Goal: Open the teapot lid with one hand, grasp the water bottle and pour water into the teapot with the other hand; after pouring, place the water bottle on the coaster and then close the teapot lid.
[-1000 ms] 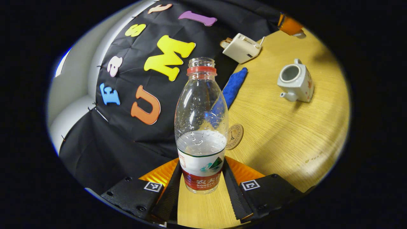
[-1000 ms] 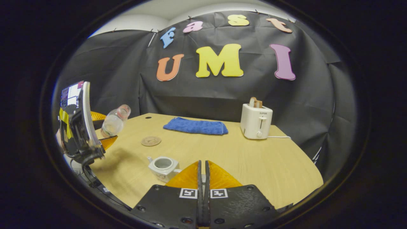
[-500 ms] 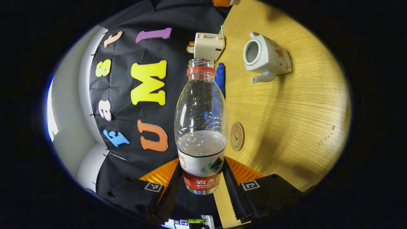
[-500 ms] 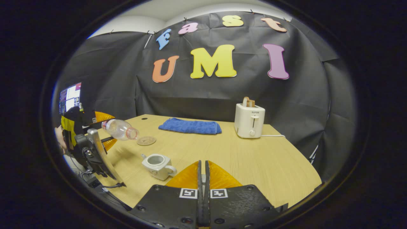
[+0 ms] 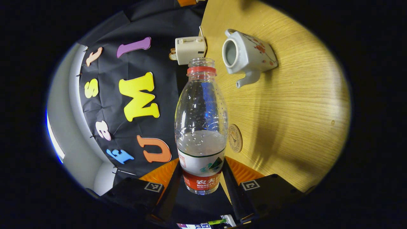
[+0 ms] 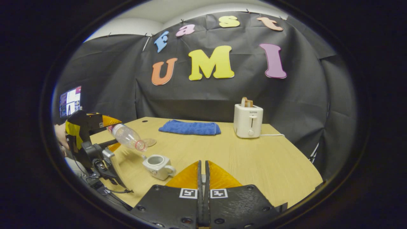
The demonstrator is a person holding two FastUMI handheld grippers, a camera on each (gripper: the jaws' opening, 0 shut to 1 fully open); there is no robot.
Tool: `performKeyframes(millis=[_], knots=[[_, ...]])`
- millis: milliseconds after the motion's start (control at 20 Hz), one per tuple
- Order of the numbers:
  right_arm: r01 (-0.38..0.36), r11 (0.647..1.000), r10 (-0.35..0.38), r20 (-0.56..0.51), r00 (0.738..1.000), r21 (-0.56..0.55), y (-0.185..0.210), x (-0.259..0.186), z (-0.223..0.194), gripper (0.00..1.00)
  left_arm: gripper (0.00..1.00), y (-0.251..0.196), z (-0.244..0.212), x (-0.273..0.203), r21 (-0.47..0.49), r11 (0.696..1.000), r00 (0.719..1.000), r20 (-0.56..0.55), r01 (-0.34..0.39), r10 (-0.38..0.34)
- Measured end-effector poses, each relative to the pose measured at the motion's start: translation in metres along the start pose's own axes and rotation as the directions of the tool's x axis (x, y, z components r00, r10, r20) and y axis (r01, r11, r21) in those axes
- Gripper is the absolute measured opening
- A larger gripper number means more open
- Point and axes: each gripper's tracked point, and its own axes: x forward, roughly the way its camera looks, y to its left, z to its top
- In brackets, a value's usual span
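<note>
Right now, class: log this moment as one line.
phase: pouring approach | left tool: shut on water bottle, tipped toward teapot | teapot: lid off | right tool: shut | coaster: bare

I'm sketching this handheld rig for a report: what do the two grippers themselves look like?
Each gripper, left gripper and right gripper, has black bolted plates carrying small square black-and-white markers, with ribbed orange wedge pieces behind the fingers. In the right gripper view the left gripper's body shows black with yellow and orange parts, and black cables trailing beneath it.

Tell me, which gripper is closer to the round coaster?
Left. The left gripper, clamped on the water bottle, hangs just beside the coaster. The right gripper sits farther back, past the teapot.
</note>
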Motion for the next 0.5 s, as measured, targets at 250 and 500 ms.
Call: performKeyframes(millis=[250, 500], knots=[[-0.001, 1.000, 0.001, 0.001, 1.000, 0.008, -0.004, -0.001, -0.002, 0.00, 0.74, 0.018, 0.002, 0.010, 0.055, 0.998, 1.000, 0.006, -0.014, 0.014], [-0.012, 1.000, 0.012, -0.003, 1.000, 0.012, -0.002, 0.000, -0.003, 0.00, 0.74, 0.029, 0.006, 0.015, 0.123, 0.992, 1.000, 0.008, -0.024, 0.024]])
